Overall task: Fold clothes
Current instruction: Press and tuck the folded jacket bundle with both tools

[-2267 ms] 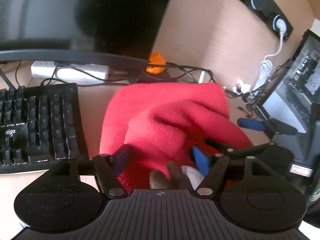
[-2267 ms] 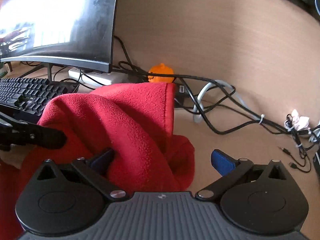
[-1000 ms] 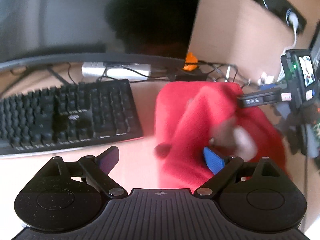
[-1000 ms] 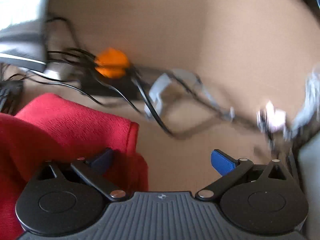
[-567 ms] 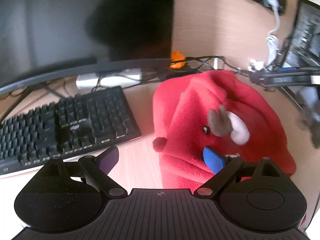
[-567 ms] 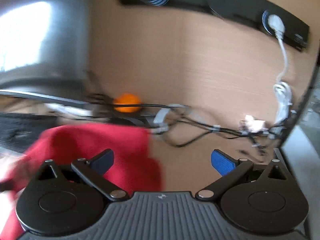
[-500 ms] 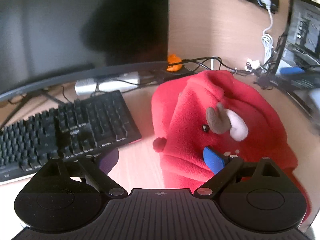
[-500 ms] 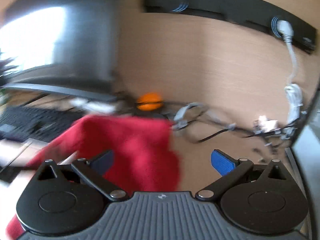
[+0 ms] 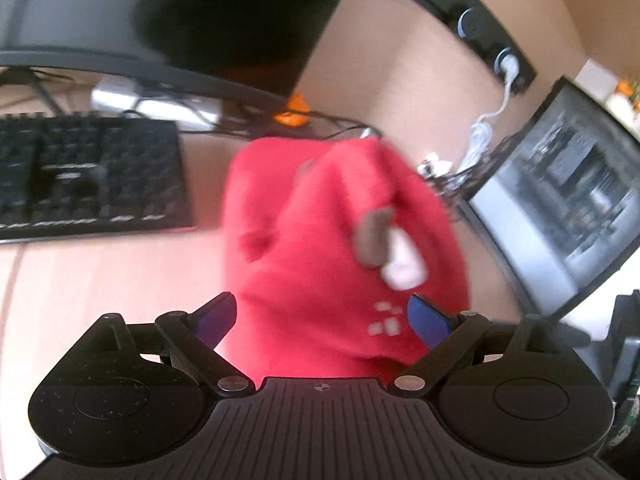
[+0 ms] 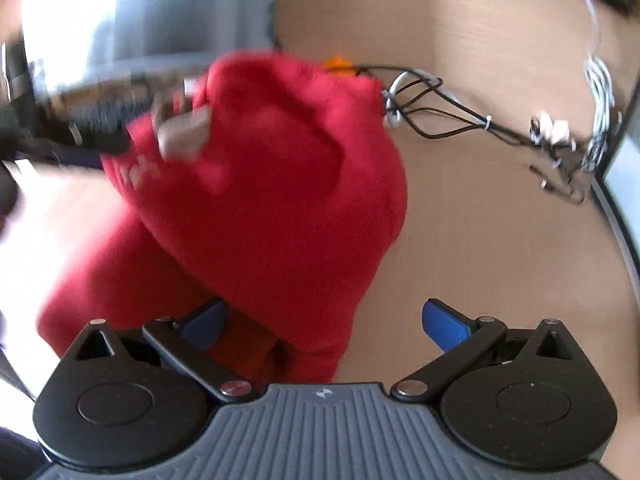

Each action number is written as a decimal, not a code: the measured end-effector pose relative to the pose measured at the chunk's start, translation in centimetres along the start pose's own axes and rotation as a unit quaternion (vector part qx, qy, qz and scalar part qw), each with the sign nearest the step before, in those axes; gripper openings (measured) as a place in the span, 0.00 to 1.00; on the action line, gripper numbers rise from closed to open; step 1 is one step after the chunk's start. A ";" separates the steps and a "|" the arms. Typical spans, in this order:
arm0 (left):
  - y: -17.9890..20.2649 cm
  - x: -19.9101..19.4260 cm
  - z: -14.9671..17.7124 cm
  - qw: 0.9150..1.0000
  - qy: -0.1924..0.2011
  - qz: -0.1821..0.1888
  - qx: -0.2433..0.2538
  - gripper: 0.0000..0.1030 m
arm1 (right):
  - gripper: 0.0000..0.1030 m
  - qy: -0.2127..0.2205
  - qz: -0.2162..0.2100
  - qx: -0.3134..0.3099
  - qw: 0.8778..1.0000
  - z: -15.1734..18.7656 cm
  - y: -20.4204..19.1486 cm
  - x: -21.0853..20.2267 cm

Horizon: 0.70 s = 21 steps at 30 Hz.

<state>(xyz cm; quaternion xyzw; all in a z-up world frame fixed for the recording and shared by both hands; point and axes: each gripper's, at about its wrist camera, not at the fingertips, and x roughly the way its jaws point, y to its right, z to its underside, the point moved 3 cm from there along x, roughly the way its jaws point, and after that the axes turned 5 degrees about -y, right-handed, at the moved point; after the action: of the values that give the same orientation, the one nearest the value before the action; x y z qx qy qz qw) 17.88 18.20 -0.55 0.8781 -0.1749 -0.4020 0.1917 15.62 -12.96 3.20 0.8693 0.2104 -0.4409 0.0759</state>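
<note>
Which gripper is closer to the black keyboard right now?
Left. The keyboard lies just ahead-left of the left gripper; the right gripper sits across the red garment.

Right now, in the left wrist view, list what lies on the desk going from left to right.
Black keyboard → red fleece garment → tangle of white cable → dark angled second screen.
</note>
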 end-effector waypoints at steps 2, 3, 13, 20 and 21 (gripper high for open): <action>-0.3 0.9 -0.6 1.000 0.005 0.002 -0.001 0.95 | 1.00 0.021 -0.028 0.088 0.995 -1.2 1.9 0.0; -0.7 1.4 -0.9 1.000 0.006 0.000 -0.006 0.95 | 1.00 0.032 -0.042 0.133 0.990 -1.8 2.9 0.0; -0.9 3.2 -2.8 0.999 -0.004 0.040 -0.019 0.93 | 0.71 0.055 -0.161 0.304 0.937 -3.9 7.0 5.0; 1.3 -2.0 -1.5 0.999 -0.011 0.036 0.036 0.85 | 0.71 0.065 -0.171 0.105 0.978 -8.6 2.4 2.9; 1.1 -2.4 -1.4 0.999 -0.011 0.011 0.041 0.86 | 0.71 0.057 -0.158 0.075 0.983 -9.1 1.4 3.4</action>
<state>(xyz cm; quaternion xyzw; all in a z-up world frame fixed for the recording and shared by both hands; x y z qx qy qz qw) 17.26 18.66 2.36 0.8789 -0.2027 -0.4018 0.1583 24.64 -10.29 5.86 0.8518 0.3157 -0.4117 -0.0724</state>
